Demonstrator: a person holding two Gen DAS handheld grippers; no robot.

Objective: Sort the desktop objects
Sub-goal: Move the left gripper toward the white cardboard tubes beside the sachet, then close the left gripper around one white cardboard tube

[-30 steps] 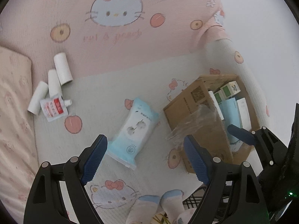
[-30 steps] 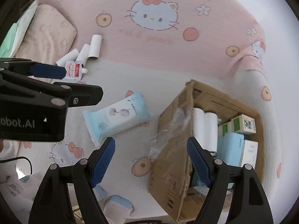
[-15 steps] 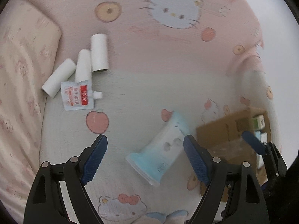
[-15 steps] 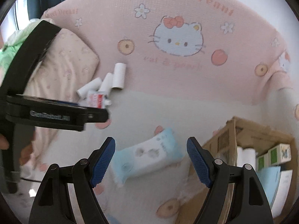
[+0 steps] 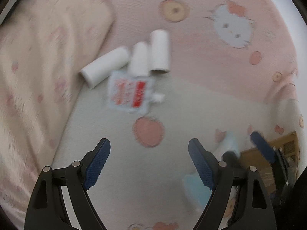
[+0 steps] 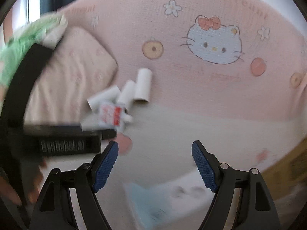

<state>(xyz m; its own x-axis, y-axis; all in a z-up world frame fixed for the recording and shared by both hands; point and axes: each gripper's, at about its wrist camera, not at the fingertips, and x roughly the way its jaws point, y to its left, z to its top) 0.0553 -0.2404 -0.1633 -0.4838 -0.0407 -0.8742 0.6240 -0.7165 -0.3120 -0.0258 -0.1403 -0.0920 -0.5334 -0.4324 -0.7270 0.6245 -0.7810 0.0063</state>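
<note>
I have both sets of jaws spread wide and empty: the left gripper (image 5: 149,149) and the right gripper (image 6: 155,151). Ahead of the left jaws, well beyond the tips, lie 3 white tubes (image 5: 158,52) with a small pouch (image 5: 130,94) touching their near ends. The blue wipes pack (image 6: 163,197) sits low between the right jaws. I judge the pouch is next: I should come down square, straddling its short sides. Its spout points right, so its long axis seems crosswise to my jaws, though blur leaves this uncertain.
</note>
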